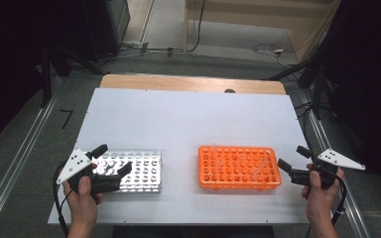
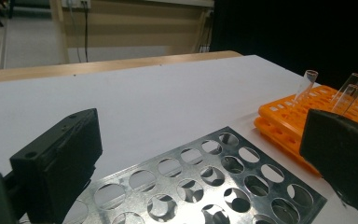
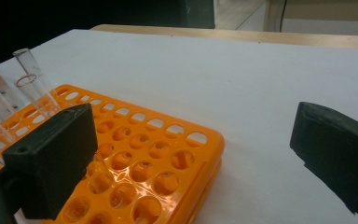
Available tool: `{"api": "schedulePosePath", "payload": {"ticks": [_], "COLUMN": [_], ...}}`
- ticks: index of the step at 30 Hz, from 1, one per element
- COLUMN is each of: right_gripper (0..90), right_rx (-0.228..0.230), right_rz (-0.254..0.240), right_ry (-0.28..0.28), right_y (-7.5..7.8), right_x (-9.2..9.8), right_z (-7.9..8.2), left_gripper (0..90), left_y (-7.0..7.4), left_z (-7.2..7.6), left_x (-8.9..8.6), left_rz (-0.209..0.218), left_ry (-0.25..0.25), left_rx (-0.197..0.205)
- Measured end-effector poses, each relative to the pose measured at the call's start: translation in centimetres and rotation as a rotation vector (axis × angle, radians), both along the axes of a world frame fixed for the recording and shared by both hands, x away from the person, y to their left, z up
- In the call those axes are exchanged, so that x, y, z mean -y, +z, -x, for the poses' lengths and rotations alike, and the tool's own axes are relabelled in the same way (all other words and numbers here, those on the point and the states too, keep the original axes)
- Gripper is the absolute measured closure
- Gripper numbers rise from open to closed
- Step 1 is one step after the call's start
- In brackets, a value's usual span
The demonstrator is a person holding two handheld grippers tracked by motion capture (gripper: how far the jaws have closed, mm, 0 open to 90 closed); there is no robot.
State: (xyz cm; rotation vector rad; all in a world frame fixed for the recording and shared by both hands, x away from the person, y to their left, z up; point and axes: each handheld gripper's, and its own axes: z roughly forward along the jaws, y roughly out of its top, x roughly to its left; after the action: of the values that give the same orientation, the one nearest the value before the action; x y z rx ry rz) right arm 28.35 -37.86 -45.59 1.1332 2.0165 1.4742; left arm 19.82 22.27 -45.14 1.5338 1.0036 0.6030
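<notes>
An orange tube rack (image 1: 239, 167) lies right of centre on the white table, with clear glass tubes (image 3: 32, 86) standing tilted in its holes. Left of it lies a metal rack (image 1: 136, 171) with round holes, seen close up in the left gripper view (image 2: 205, 179). My left gripper (image 1: 113, 159) hovers over the metal rack's left end, its jaws wide apart with nothing between them. My right gripper (image 1: 294, 157) is held just off the orange rack's right end, open too and empty. In the right gripper view the orange rack (image 3: 135, 154) sits by the left jaw.
The white table top (image 1: 188, 119) stretches bare behind both racks to a wooden strip at the far edge (image 1: 193, 83). Cables lie on the floor beyond, and metal rails run along both sides of the table.
</notes>
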Motion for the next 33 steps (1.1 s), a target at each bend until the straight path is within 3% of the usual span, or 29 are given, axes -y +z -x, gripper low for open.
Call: {"api": "schedulePosePath", "payload": {"ticks": [3, 7, 12, 17, 20, 33], "right_gripper": [3.0, 3.8, 11.2, 12.7, 20.7, 50.7], "right_rx": [0.006, -0.011, -0.016, -0.032, -0.061, -0.155], "right_rz": [0.007, -0.008, 0.023, 0.041, 0.040, 0.104], "right_ry": [0.013, 0.084, 0.151, 0.212, 0.258, 0.331], "right_y": [0.2, 0.3, 0.4, 0.2, -0.1, -1.1], "right_x": [-0.2, -0.5, -1.4, -2.2, -2.6, -4.1], "right_z": [0.2, 0.2, 0.3, 0.2, 0.0, -0.6], "left_gripper": [0.0, 0.0, 0.0, 0.0, 0.0, 0.0], "left_y": [0.1, 0.1, 0.3, 0.3, 0.3, 0.3], "left_z": [0.0, 0.1, 0.3, 0.3, 0.3, 0.3], "left_x": [0.1, 0.3, 0.4, 0.4, 0.4, 0.7], "left_rz": [0.000, -0.002, 0.002, 0.003, 0.002, -0.001], "left_ry": [-0.002, -0.013, -0.014, -0.017, -0.019, -0.032], "left_rx": [0.001, 0.002, 0.010, 0.011, 0.007, 0.008]}}
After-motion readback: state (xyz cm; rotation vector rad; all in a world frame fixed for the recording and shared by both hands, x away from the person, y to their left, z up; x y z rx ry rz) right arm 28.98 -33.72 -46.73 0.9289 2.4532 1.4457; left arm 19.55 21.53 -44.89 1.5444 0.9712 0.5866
